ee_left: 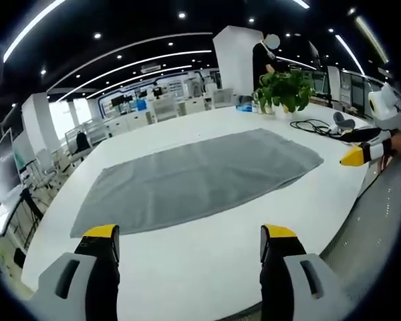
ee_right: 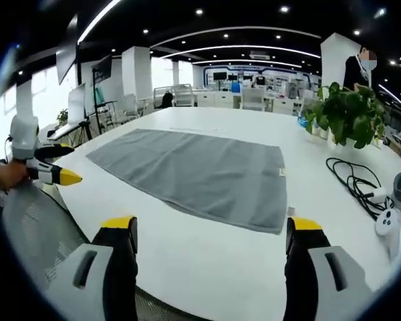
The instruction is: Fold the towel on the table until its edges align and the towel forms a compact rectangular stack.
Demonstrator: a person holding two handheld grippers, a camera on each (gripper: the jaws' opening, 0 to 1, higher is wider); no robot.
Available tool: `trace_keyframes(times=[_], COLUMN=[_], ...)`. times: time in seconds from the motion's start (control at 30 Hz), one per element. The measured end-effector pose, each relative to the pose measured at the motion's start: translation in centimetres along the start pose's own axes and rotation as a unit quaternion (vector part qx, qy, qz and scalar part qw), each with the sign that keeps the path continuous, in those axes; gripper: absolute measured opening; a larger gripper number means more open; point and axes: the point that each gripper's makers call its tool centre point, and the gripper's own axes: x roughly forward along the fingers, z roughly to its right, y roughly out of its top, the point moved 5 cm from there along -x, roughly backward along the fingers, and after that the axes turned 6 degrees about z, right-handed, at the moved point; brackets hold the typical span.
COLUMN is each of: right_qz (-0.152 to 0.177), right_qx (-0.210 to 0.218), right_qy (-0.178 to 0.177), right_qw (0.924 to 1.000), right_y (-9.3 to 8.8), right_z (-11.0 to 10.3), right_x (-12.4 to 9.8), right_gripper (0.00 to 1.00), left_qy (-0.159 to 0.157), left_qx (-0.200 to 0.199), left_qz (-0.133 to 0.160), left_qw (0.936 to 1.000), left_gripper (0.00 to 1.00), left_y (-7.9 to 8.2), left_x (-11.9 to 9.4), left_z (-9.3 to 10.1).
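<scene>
A grey towel (ee_left: 200,177) lies spread flat on the white table (ee_left: 207,267), one layer, with a small tag near one corner. My left gripper (ee_left: 189,235) hovers above the table's near edge, short of the towel's long side, jaws wide open with nothing between them. The right gripper (ee_left: 355,147) comes in from the right, off the towel's far corner. In the right gripper view the towel (ee_right: 194,170) stretches away to the left, and my right gripper (ee_right: 212,226) is open just short of its near corner. The left gripper (ee_right: 63,165) shows at the left edge.
A potted plant (ee_right: 347,114) stands at the back of the table, with a black cable (ee_right: 354,180) and a white controller (ee_right: 387,221) beside it. A person (ee_left: 262,57) stands behind the plant (ee_left: 285,90). A mesh chair back (ee_right: 33,227) sits by the table edge.
</scene>
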Motion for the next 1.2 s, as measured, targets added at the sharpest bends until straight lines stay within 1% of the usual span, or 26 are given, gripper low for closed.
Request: trace_keyframes(times=[0.1, 0.27, 0.3, 0.33, 0.47, 0.53, 0.63, 0.73, 0.8, 0.83, 0.87, 1.03, 1.13, 1.2], right_qz=[0.000, 0.004, 0.003, 0.001, 0.001, -0.001, 0.001, -0.005, -0.006, -0.006, -0.003, 0.000, 0.023, 0.018], right_qx=[-0.001, 0.001, 0.000, -0.002, -0.011, -0.013, -0.008, -0.005, -0.008, -0.009, -0.014, -0.008, 0.000, -0.002], right_qy=[-0.003, -0.014, -0.015, -0.016, -0.017, -0.019, -0.024, -0.029, -0.028, -0.028, -0.028, -0.029, -0.033, -0.031], right_qw=[1.0000, 0.9999, 0.9999, 0.9999, 0.9998, 0.9997, 0.9997, 0.9996, 0.9996, 0.9995, 0.9995, 0.9996, 0.9992, 0.9994], right_y=[0.0, 0.1, 0.1, 0.0, 0.1, 0.0, 0.0, -0.2, -0.2, -0.2, -0.1, 0.2, 1.1, 1.1], right_z=[0.1, 0.5, 0.5, 0.5, 0.6, 0.6, 0.8, 1.0, 1.1, 1.1, 1.1, 1.3, 1.6, 1.9], right_x=[0.0, 0.0, 0.0, 0.0, 0.0, -0.1, -0.2, -0.3, -0.3, -0.3, -0.4, -0.6, -0.7, -0.5], right_gripper=[0.93, 0.93, 0.93, 0.93, 0.93, 0.93, 0.93, 0.92, 0.91, 0.92, 0.92, 0.92, 0.95, 0.95], left_qy=[0.000, -0.009, -0.011, -0.011, -0.016, -0.019, -0.026, -0.028, -0.028, -0.029, -0.030, -0.033, -0.037, -0.040], left_qx=[-0.001, -0.002, -0.006, -0.009, -0.011, -0.009, -0.012, -0.012, -0.008, 0.001, 0.005, 0.003, -0.001, -0.006], left_qz=[0.004, 0.009, 0.019, 0.022, 0.016, 0.020, 0.019, 0.016, 0.016, 0.017, 0.018, 0.017, 0.012, 0.008], left_qw=[1.0000, 0.9999, 0.9997, 0.9997, 0.9997, 0.9996, 0.9994, 0.9994, 0.9994, 0.9994, 0.9994, 0.9993, 0.9992, 0.9992], left_gripper=[0.89, 0.89, 0.89, 0.90, 0.90, 0.89, 0.89, 0.89, 0.89, 0.89, 0.89, 0.90, 0.90, 0.90], left_y=[0.0, 0.0, 0.3, 0.3, 0.1, 0.2, 0.1, 0.1, 0.1, 0.2, 0.2, 0.6, 1.1, 1.3], left_x=[0.1, 0.3, 0.3, 0.2, 0.4, 0.4, 0.4, 0.4, 0.3, 0.4, 0.4, 0.2, 0.2, 0.2], left_z=[-0.1, 0.0, 0.0, 0.0, 0.1, 0.2, 0.5, 0.6, 0.6, 0.6, 0.6, 0.5, 0.2, 0.1])
